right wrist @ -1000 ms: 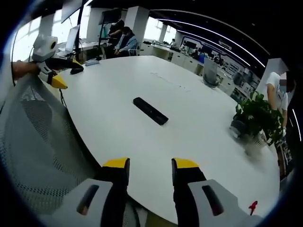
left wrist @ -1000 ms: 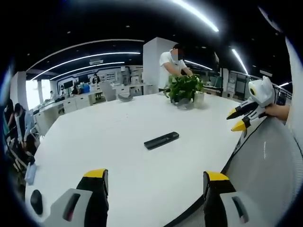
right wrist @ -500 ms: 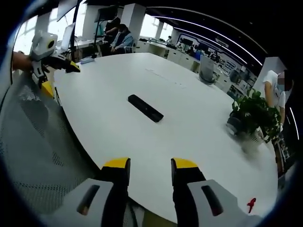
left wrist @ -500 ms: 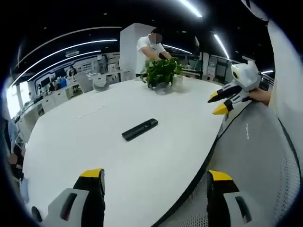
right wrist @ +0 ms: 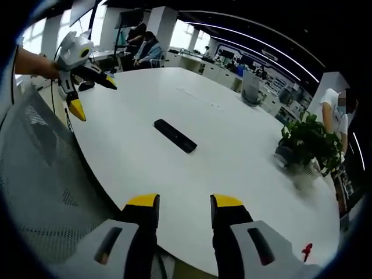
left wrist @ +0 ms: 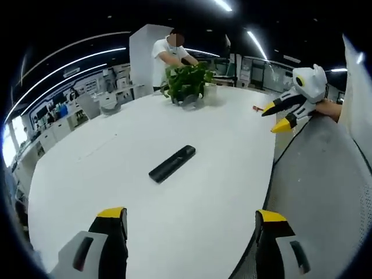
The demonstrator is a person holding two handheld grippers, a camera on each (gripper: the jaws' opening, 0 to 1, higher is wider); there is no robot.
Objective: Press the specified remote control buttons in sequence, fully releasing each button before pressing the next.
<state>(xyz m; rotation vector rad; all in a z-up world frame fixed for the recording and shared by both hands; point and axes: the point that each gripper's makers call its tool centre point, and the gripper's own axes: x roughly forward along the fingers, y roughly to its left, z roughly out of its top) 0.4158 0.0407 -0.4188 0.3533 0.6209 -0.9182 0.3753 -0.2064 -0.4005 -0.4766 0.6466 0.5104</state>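
Note:
A black remote control [left wrist: 172, 163] lies flat near the middle of the white oval table [left wrist: 116, 174], well ahead of both grippers and touched by neither. My left gripper [left wrist: 190, 220] stands wide open over the table's near edge, with nothing between its jaws. From the other side the remote [right wrist: 175, 136] lies slanted on the table [right wrist: 232, 168]. My right gripper [right wrist: 184, 204] is open with a narrower gap, also empty. The left gripper [right wrist: 94, 99] reaches in over the table's left rim, a hand holding it. The right gripper [left wrist: 276, 116] hangs beyond the table's right edge.
A potted green plant [left wrist: 186, 84] stands at the far end of the table, with a person [left wrist: 170, 51] behind it. A grey mesh chair back [left wrist: 317, 192] lies between my grippers. A small red item [right wrist: 306, 251] sits near the table edge. People sit at desks [right wrist: 145, 49] behind.
The left gripper has moved in over the table's rim, and its view has swung toward the plant end. The right gripper has barely shifted. The remote lies where it was.

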